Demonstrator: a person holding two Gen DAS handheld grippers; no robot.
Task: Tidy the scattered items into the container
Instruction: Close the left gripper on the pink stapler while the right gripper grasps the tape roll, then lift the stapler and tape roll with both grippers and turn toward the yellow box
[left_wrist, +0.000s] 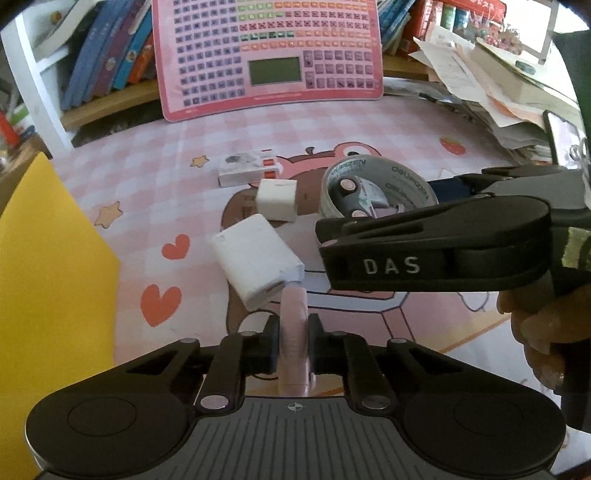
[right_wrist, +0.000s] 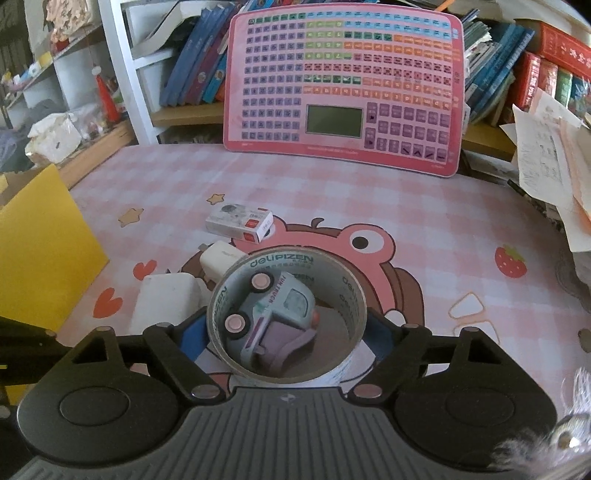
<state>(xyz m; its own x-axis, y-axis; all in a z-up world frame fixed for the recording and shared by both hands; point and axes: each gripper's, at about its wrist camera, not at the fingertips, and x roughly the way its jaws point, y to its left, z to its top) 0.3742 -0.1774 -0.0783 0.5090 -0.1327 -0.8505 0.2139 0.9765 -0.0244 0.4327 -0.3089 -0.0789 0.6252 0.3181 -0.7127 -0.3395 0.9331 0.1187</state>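
Tape roll (right_wrist: 287, 321) sitting between right gripper (right_wrist: 287, 332) fingers, clamping its sides, toy car (right_wrist: 273, 314) lying inside, left gripper (left_wrist: 293, 343) pinching pink disc (left_wrist: 293, 332) upright, white charger (left_wrist: 258, 266) lying just beyond, yellow box (left_wrist: 48, 277) standing far left.

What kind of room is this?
Probably a child's study desk at home: a pink cartoon desk mat, a pink learning keyboard board leaning upright, and shelves of children's books behind.
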